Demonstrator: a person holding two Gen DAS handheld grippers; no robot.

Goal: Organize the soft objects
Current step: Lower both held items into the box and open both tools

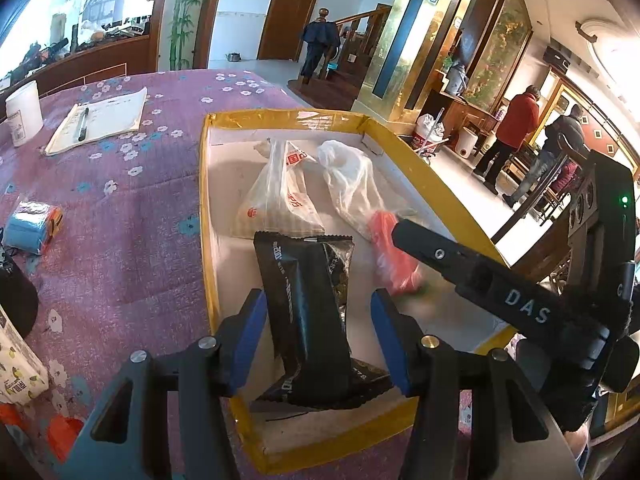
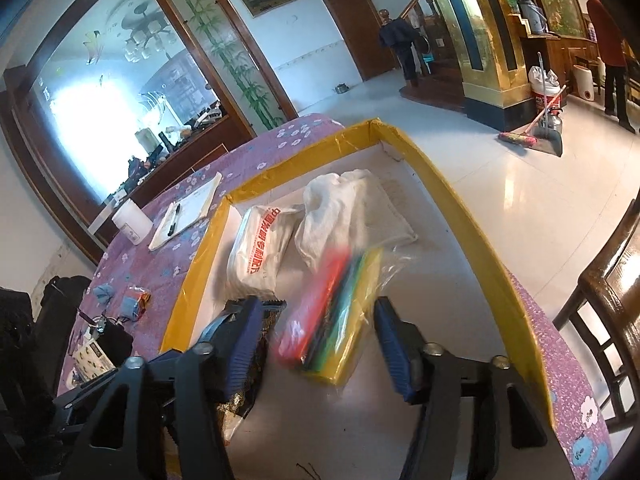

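A shallow box with a yellow taped rim (image 1: 205,200) (image 2: 476,216) lies on the purple flowered table. In it lie a white printed plastic bag (image 1: 280,196) (image 2: 256,248), a crumpled white bag (image 1: 348,184) (image 2: 336,208), a black snack packet (image 1: 308,320) and a clear pouch of coloured strips (image 2: 336,320), blurred, seen as a red blur in the left wrist view (image 1: 394,256). My left gripper (image 1: 320,320) is open, its blue pads either side of the black packet. My right gripper (image 2: 316,340) is open around the coloured pouch, which looks to be dropping or just loose.
On the table left of the box lie a notepad with a pen (image 1: 100,120), a white cup (image 1: 22,114), a blue cloth bundle (image 1: 32,228) and a printed pouch (image 1: 16,364). A wooden chair (image 2: 600,320) stands right of the table.
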